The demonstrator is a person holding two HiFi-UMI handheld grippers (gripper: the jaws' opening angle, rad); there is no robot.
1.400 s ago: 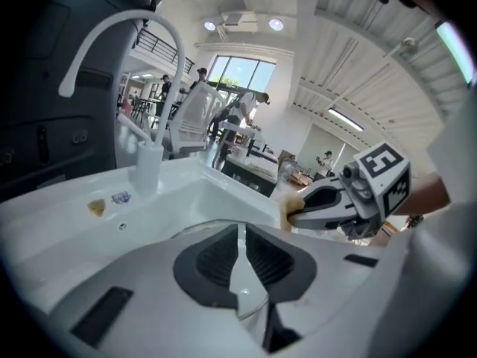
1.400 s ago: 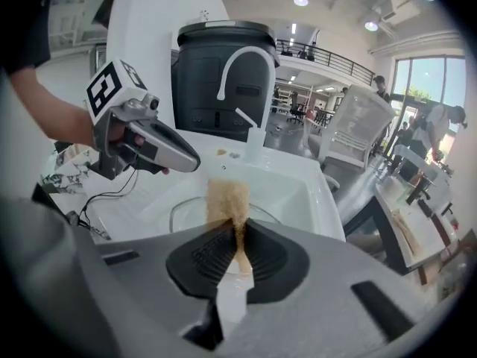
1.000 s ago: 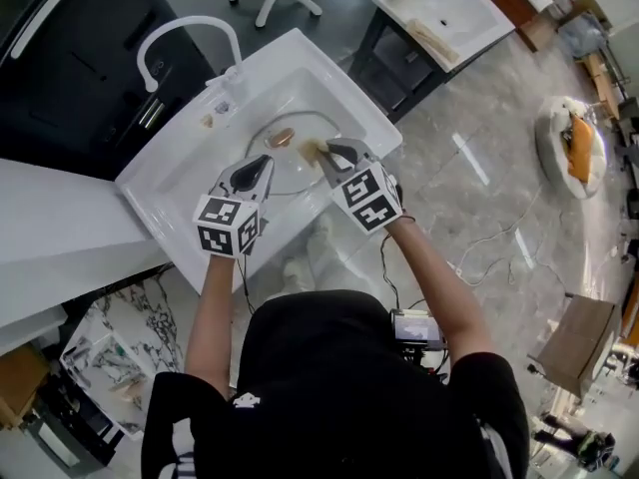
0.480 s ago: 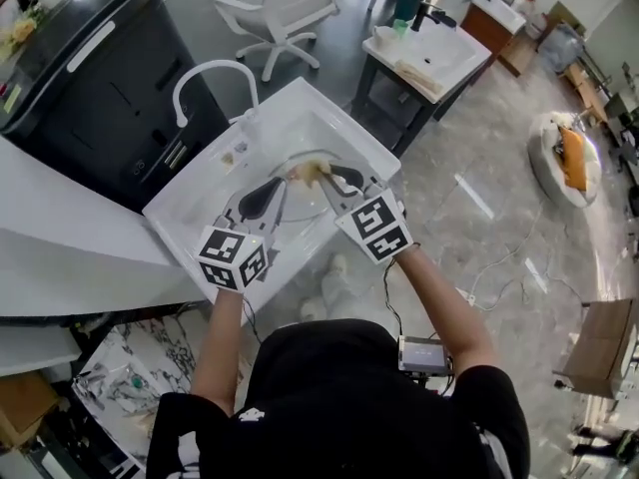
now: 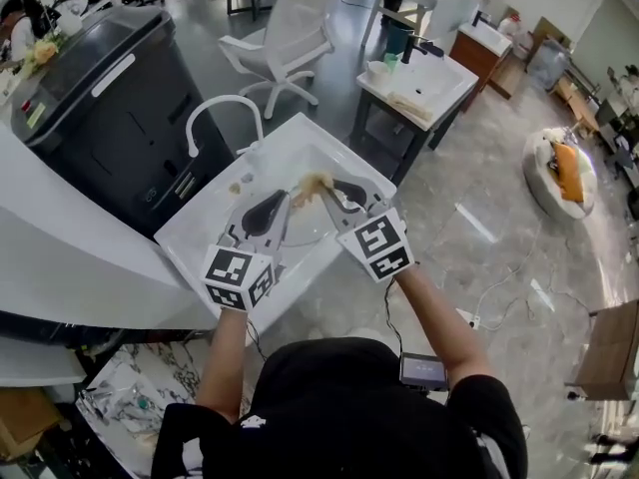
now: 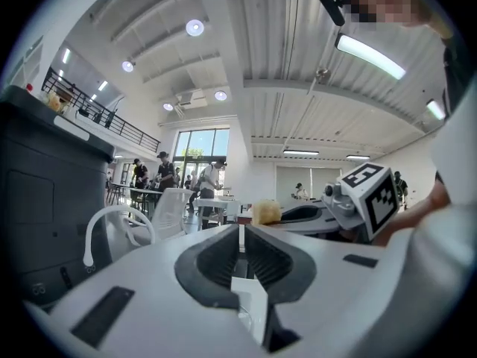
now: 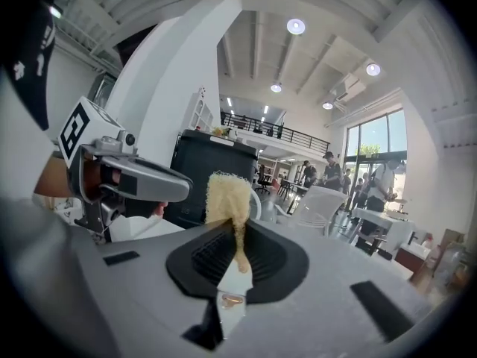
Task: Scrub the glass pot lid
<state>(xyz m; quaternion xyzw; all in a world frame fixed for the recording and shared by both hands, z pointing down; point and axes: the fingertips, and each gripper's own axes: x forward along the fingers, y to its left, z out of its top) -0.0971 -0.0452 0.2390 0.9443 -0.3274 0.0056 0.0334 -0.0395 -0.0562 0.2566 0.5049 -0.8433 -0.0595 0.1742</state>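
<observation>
Seemingly mid-job: pinching clear round glass pot lid [image 5: 308, 226] w/ left gripper [image 6: 241, 237] fingers, clamping frayed yellowish scrub pad [image 7: 227, 196] in right gripper [image 7: 235, 237] fingers; more scrubbing prob. remaining.

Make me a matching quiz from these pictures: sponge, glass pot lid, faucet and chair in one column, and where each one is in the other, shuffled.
1 sponge
2 glass pot lid
3 faucet
4 chair

A on the floor beyond the sink
B pinched in the right tongs
C gripped by the left tongs
D arching over the sink's rim

Pairs: 1-B, 2-C, 3-D, 4-A
</observation>
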